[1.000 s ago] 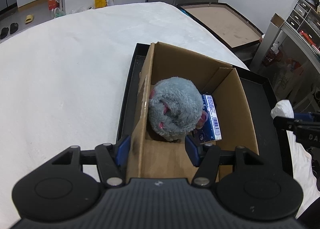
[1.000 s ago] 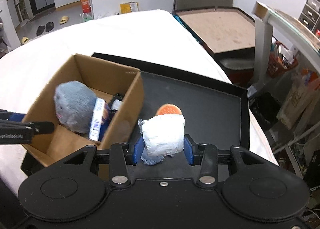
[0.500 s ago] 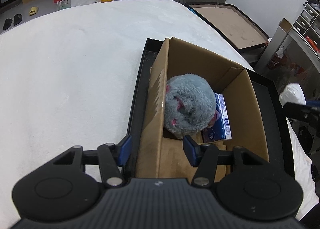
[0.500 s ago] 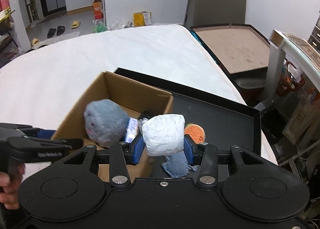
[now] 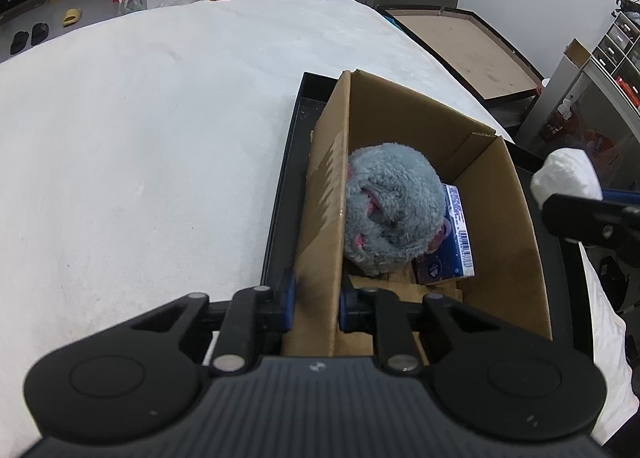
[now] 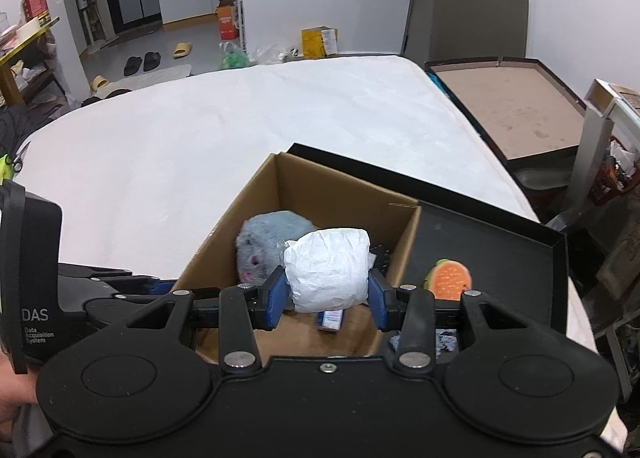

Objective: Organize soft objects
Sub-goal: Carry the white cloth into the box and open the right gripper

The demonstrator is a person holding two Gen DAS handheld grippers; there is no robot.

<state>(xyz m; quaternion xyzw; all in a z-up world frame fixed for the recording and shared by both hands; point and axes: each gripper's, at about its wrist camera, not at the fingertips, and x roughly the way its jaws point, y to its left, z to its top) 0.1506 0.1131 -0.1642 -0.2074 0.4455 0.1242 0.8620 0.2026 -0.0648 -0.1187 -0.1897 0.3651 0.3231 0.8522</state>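
Note:
A cardboard box [image 5: 504, 218] stands on a black tray [image 5: 280, 194]. Inside lie a grey plush toy [image 5: 392, 210] and a blue packet [image 5: 460, 234]. My left gripper [image 5: 316, 300] is shut on the box's left wall near its front corner. My right gripper [image 6: 327, 296] is shut on a white soft bundle [image 6: 328, 274] and holds it above the box [image 6: 320, 194], over the plush [image 6: 268, 242]. The bundle also shows at the right edge of the left wrist view [image 5: 568, 178].
An orange and green soft toy [image 6: 450, 278] lies on the tray [image 6: 500, 242] right of the box, with a blue-grey cloth [image 6: 444, 340] near it. The tray sits on a white table [image 5: 140, 138]. A brown board [image 6: 512, 106] and shelves stand to the right.
My left gripper closed on the box's left wall. My right gripper carried the white bundle up and left, from over the tray to over the box.

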